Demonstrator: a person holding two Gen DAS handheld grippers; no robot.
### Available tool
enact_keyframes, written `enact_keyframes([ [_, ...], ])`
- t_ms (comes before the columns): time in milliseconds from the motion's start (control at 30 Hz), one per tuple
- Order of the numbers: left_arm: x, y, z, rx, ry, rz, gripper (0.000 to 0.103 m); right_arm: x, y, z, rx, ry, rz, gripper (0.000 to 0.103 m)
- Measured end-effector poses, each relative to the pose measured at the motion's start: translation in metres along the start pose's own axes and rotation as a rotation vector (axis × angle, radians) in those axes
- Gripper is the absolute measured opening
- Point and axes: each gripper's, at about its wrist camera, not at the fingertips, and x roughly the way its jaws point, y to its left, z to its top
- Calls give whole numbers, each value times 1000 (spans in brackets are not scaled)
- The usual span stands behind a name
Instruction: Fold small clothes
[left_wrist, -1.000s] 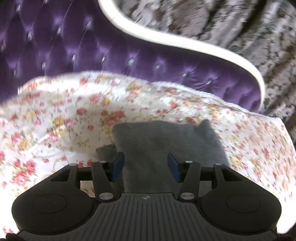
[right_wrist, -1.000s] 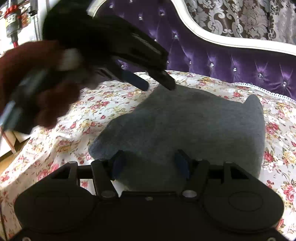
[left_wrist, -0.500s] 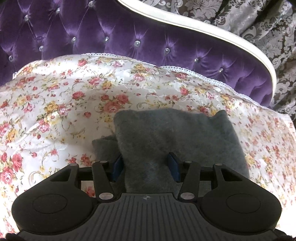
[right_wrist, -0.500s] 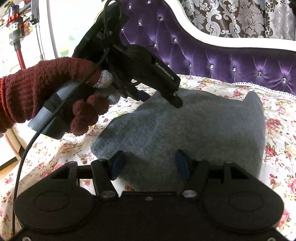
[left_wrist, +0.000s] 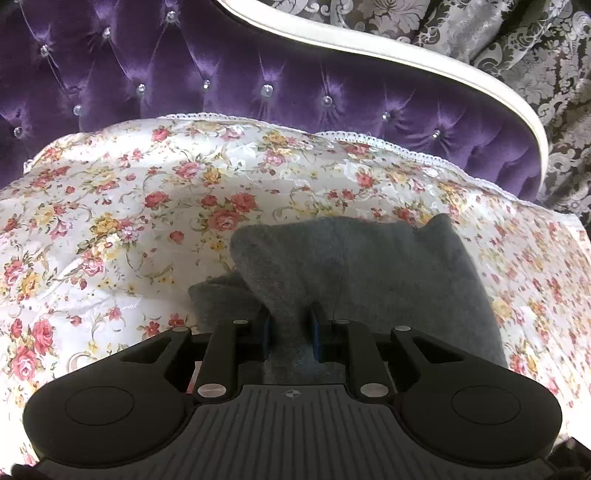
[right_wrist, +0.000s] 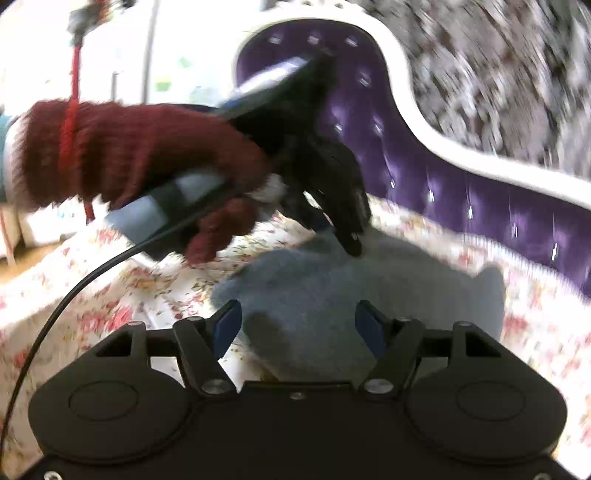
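Observation:
A small grey fleece garment (left_wrist: 369, 266) lies partly folded on a floral cover (left_wrist: 147, 206). My left gripper (left_wrist: 290, 332) sits at the garment's near edge, and its jaws are closing with a bunched fold of the grey cloth pinched between the blue pads. The blurred right wrist view shows the garment (right_wrist: 388, 280) from the other side. There a hand in a dark red knitted glove (right_wrist: 129, 158) holds the left gripper (right_wrist: 347, 236), tips down on the garment's far edge. My right gripper (right_wrist: 299, 326) hovers over the near edge, jaws opening and pads clear of the cloth.
A purple tufted backrest (left_wrist: 221, 74) with white trim (left_wrist: 406, 55) curves behind the floral cover, with patterned grey curtains (left_wrist: 535, 44) beyond. A black cable (right_wrist: 74, 291) hangs from the left gripper's handle across the cover (right_wrist: 110, 314).
The left jaws have closed in from wide apart and now pinch the grey fold. The right gripper has rolled and shifted, blurring its view, and its jaws stand a little wider.

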Motion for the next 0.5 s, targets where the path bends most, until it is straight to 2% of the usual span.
enact_keyframes([
  [100,1,4,3,-8,17,-26,22,7,17,4,-131,0,-15,70],
  [233,0,14,7,-37,35,-50,39,21,42,4,-294,-9,-50,67],
  [300,0,16,8,-30,40,-56,39,29,50,4,-338,-7,-50,65],
  [367,0,19,9,-32,48,-69,40,34,59,2,-380,-2,-65,59],
  [500,-1,28,9,-83,44,-116,41,47,65,-3,-410,38,-101,55],
])
